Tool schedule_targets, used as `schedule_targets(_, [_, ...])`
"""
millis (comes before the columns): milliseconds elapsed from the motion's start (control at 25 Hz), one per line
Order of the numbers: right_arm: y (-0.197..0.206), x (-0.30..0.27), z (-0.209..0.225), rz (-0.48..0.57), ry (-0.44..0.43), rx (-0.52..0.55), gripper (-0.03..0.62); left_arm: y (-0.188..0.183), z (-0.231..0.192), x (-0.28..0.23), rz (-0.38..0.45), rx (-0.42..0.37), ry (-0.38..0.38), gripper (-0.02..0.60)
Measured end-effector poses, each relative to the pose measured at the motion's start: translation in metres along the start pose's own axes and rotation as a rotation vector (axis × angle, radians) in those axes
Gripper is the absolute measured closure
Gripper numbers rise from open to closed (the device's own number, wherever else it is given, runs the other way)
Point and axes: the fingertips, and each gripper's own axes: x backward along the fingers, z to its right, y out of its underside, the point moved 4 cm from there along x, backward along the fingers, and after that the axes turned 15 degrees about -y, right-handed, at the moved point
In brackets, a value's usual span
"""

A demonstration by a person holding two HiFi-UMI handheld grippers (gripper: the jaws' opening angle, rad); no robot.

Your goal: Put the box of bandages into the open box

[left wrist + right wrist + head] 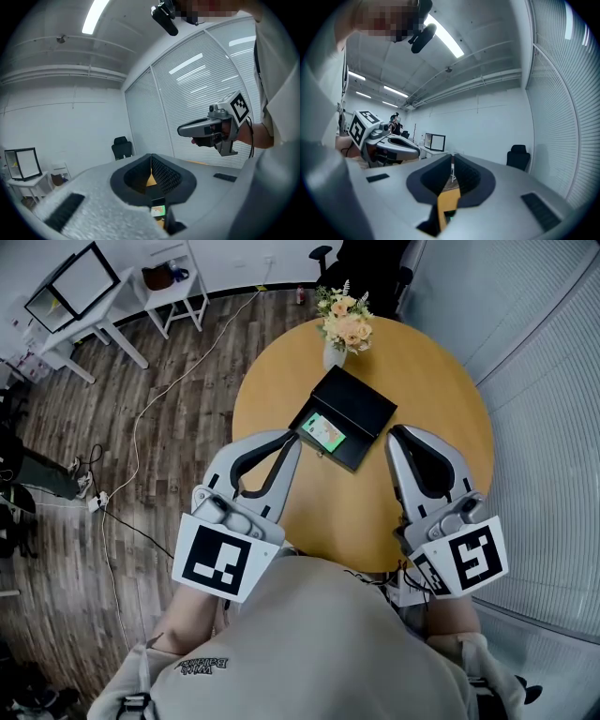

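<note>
**Head view, left to right.** In the lower left of the frame the left gripper (292, 439) is held over the near edge of the round wooden table (281, 381). Its tips point toward the centre of the frame. The left gripper view shows its two jaws pressed together at the tips with nothing between them.

Just right of those tips, at the centre of the frame, lies the box of bandages (323, 432), a small flat green-printed carton. It sits on the lower left part of the open box (361, 404), a shallow black case. The carton appears to rest inside that case already, though the view does not settle whether it is fully seated.

Above the case, at the upper centre, stands a white vase of flowers (342, 329). In the lower right of the frame the right gripper (394, 433) mirrors the left. Its own view shows its jaws closed tip to tip, with only the tabletop visible past them.

**Handling.**
- The carton is probably light, with thin card walls that would dent under a hard squeeze.
- Its printed face may be slick.
- The soundest hold is likely across its two long edges near the middle, with modest pressure.
</note>
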Motion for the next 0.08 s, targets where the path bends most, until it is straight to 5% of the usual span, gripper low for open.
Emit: schedule_targets(80, [-0.0028,-0.0012,-0.0017,0.006,-0.014,-0.016,0.554,-0.0014,-0.0013,0.0013,-0.002,0.008,0.004,0.558])
